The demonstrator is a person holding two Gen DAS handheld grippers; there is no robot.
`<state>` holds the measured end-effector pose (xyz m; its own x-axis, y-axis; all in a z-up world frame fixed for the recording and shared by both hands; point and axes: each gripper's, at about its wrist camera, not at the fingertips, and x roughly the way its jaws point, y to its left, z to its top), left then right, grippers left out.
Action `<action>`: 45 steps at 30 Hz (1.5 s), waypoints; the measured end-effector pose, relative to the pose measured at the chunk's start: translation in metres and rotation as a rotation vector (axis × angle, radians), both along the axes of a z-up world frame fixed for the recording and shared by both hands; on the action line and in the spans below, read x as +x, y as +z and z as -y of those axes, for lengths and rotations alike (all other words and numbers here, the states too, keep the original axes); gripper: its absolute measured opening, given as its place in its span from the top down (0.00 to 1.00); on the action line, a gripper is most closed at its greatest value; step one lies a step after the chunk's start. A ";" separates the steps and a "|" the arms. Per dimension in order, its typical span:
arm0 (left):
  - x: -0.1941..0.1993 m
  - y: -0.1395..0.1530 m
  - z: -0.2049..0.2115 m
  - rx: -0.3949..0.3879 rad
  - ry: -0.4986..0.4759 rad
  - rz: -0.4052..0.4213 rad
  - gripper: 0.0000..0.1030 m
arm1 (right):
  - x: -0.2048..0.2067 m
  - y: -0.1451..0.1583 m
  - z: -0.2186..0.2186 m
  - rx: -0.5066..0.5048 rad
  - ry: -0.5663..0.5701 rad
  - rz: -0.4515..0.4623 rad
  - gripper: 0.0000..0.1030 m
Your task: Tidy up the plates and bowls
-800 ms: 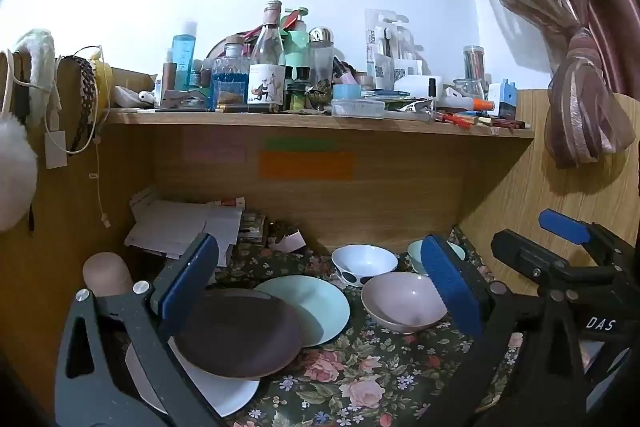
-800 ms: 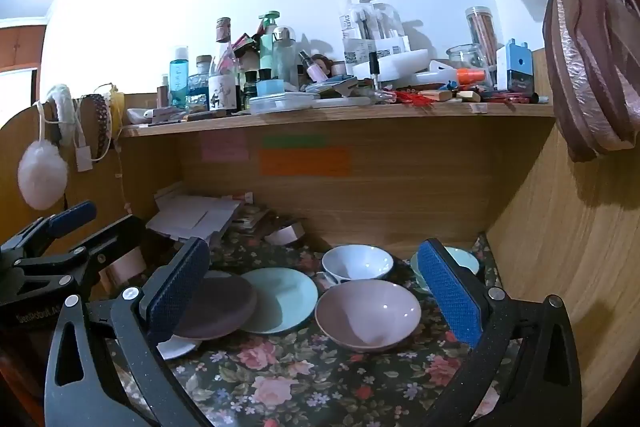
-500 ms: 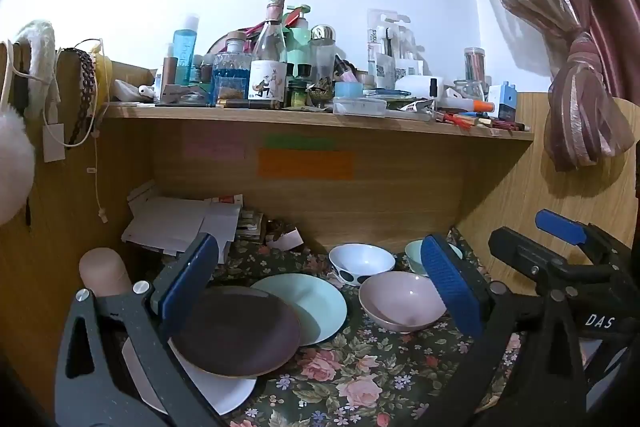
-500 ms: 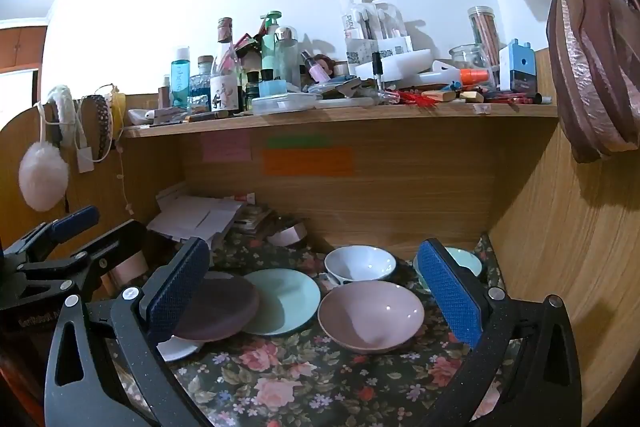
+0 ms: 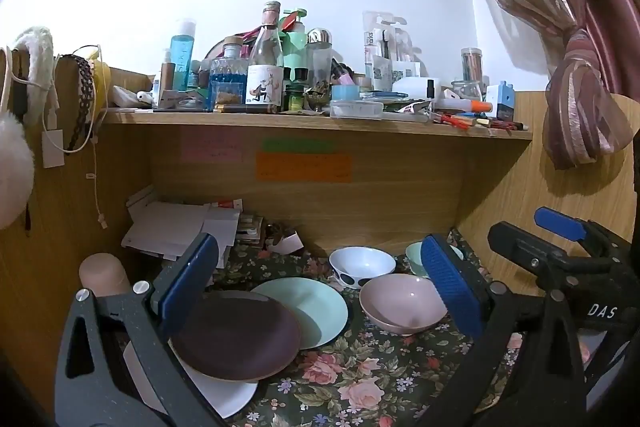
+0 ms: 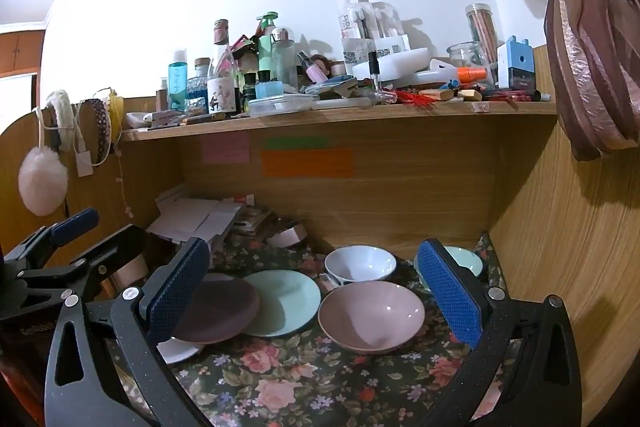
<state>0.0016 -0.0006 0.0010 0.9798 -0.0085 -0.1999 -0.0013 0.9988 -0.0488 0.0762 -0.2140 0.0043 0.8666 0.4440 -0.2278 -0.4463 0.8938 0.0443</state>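
Observation:
On the floral cloth (image 5: 360,383) lie a dark brown plate (image 5: 236,339) overlapping a white plate (image 5: 228,395) and a mint green plate (image 5: 312,307). Right of them stand a pink bowl (image 5: 400,307), a white spotted bowl (image 5: 360,263) and a mint bowl (image 5: 414,255) partly hidden behind a finger. My left gripper (image 5: 320,279) is open above the plates, holding nothing. In the right wrist view the same brown plate (image 6: 218,311), green plate (image 6: 282,301), pink bowl (image 6: 370,315), white bowl (image 6: 360,263) and mint bowl (image 6: 466,261) show. My right gripper (image 6: 312,283) is open and empty.
A wooden shelf (image 5: 312,121) crowded with bottles and boxes runs above the alcove. Papers (image 5: 176,227) are piled at the back left, a beige cylinder (image 5: 102,273) stands at the left wall. A tied curtain (image 5: 576,99) hangs on the right, wooden side walls close in.
Both views have shifted only slightly; the dishes lie where they were and both grippers stay open.

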 end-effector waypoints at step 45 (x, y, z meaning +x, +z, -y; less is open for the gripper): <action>0.007 -0.002 0.004 -0.005 -0.004 0.003 0.00 | 0.001 0.000 0.003 0.010 0.000 0.001 0.00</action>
